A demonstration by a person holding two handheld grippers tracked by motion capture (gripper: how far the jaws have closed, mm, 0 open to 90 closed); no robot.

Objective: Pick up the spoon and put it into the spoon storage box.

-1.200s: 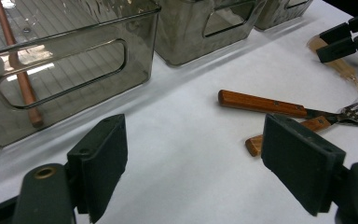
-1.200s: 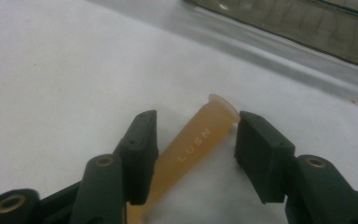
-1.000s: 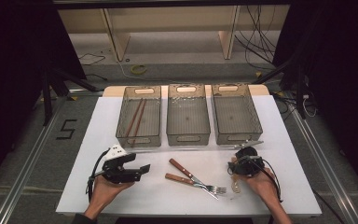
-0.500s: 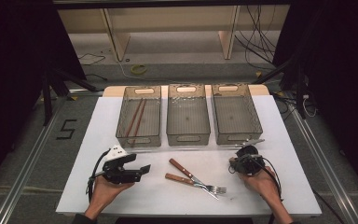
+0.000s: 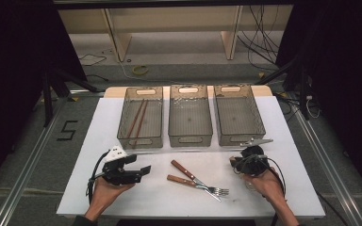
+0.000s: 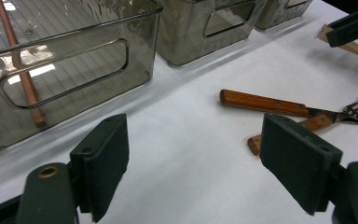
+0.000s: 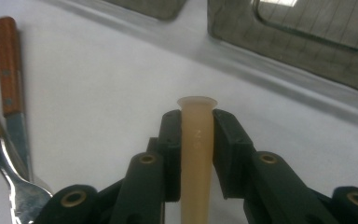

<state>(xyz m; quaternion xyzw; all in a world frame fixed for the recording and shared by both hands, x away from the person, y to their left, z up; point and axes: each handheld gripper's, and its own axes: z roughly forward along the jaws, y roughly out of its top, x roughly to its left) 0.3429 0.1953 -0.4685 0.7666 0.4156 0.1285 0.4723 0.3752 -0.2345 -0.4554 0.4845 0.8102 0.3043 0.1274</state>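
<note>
My right gripper [image 7: 196, 122] is shut on a slim beige utensil handle [image 7: 196, 154] that sticks out past its tips. In the high view that gripper [image 5: 239, 162] is low over the white table near the right bin [image 5: 239, 139]. My left gripper [image 5: 141, 165] rests open at the front left, its jaws wide apart with nothing between them [image 6: 193, 154]. A wood-handled knife [image 5: 184, 168] and a wood-handled fork [image 5: 217, 190] lie crossed on the table between the two grippers. Two brown chopsticks [image 5: 138, 117] lie in the left bin [image 5: 140, 141].
Three smoky clear bins stand in a row across the back of the white table [image 5: 122, 197]; the middle bin [image 5: 190, 140] holds nothing I can see. The table's edges drop to a dark floor with cables behind.
The right gripper has edged slightly toward the bins. The left gripper and the cutlery on the table have not moved.
</note>
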